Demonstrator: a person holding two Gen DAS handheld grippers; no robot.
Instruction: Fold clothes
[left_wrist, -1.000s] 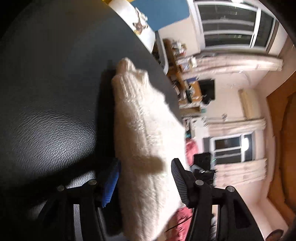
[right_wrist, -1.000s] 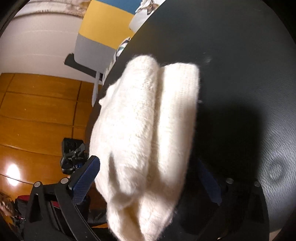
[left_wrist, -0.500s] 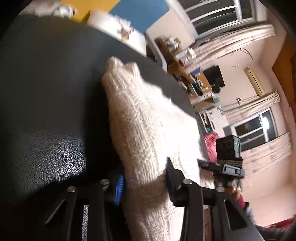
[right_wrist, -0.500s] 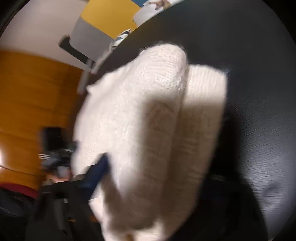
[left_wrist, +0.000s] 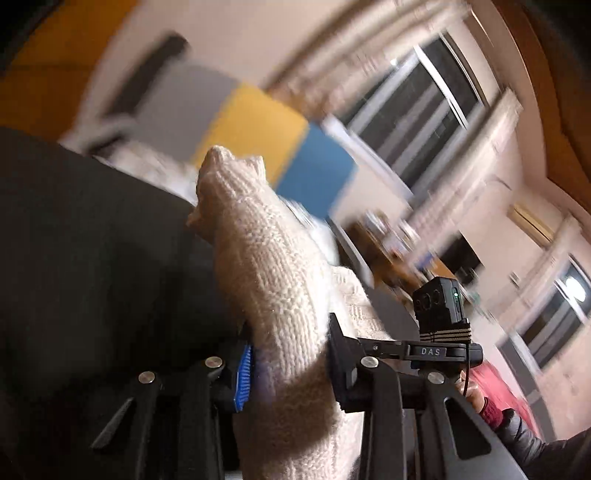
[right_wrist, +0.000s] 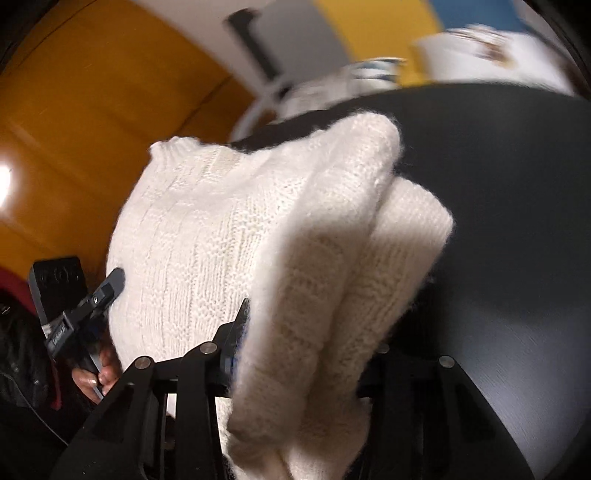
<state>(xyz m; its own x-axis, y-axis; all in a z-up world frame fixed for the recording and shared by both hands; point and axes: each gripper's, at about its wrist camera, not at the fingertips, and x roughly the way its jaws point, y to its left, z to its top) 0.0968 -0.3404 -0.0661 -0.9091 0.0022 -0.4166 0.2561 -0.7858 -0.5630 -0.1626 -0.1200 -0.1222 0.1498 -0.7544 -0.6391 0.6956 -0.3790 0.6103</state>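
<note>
A folded cream knitted sweater (left_wrist: 266, 266) is lifted partly off the black table (left_wrist: 92, 240). My left gripper (left_wrist: 290, 347) is shut on one end of the bundle, its blue pad (left_wrist: 243, 365) pressed into the knit. In the right wrist view the sweater (right_wrist: 258, 221) fills the middle, doubled into thick rolls. My right gripper (right_wrist: 314, 332) grips its near end with jaws still closing on the knit. Its right finger is hidden under the fabric. Each view shows the other gripper (left_wrist: 439, 347) (right_wrist: 92, 302) at the side.
The black table (right_wrist: 498, 184) stretches to the right and behind. Beyond its far edge are a grey chair back (right_wrist: 295, 40), yellow and blue panels (left_wrist: 258, 125), windows (left_wrist: 424, 122) and an orange wooden wall (right_wrist: 92, 110). A person's hand (right_wrist: 96, 373) holds the left gripper.
Both grippers went from open around the sweater's ends to closed on them. The sweater has come up off the table, and both views have swung up toward the room.
</note>
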